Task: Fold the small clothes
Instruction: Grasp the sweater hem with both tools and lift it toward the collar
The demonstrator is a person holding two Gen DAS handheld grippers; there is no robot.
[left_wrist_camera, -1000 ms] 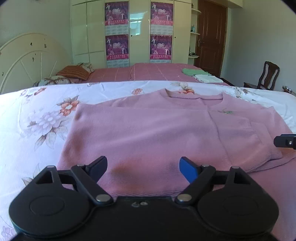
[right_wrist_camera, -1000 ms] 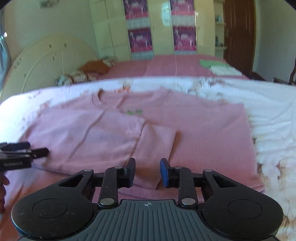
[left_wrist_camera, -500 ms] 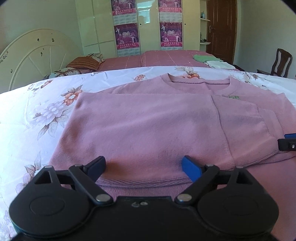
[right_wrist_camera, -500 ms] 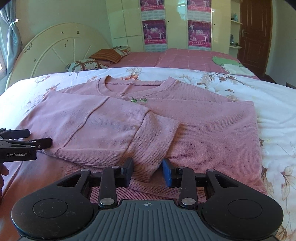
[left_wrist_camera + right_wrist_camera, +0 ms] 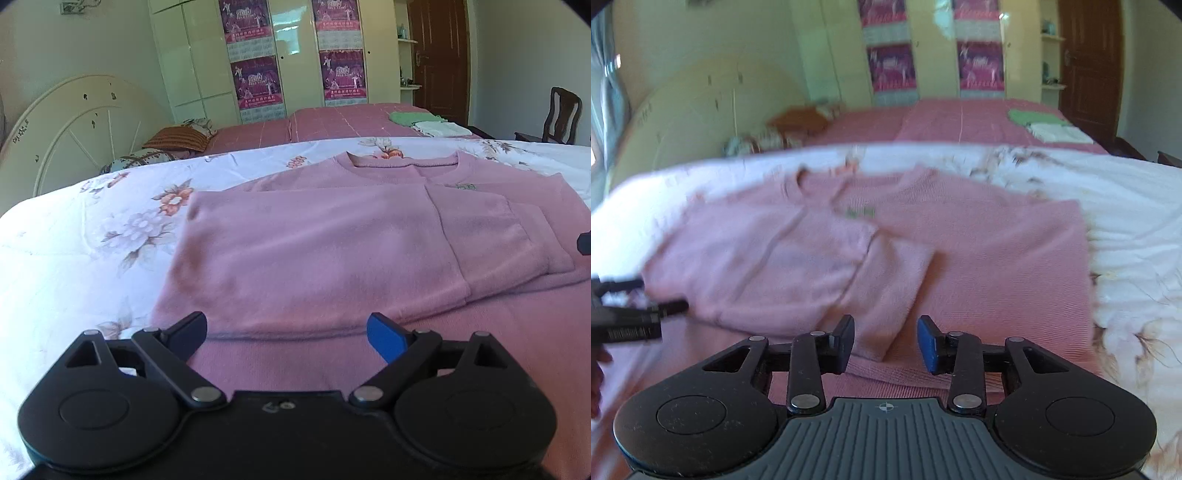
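A pink sweater (image 5: 332,251) lies flat on the flowered bedsheet (image 5: 92,240), its left side and sleeve folded over the body. My left gripper (image 5: 286,334) is open and empty, just before the folded edge near the hem. In the right wrist view the sweater (image 5: 979,251) shows with the folded sleeve cuff (image 5: 894,295) ahead of my right gripper (image 5: 885,341), which is open and empty at the hem. The left gripper (image 5: 635,314) shows at the left edge there. The right gripper's tip (image 5: 584,242) shows at the right edge of the left wrist view.
A second bed with a pink cover (image 5: 332,123) stands behind, with folded green and white clothes (image 5: 424,122) on it. Pillows (image 5: 177,138) and a round white headboard (image 5: 81,125) are at the left. A wooden chair (image 5: 557,114) and a door (image 5: 439,59) are at the right.
Both grippers have pulled back and risen a little from the sweater; the right wrist view is now blurred by motion. Both grippers stay open and the sweater has not moved.
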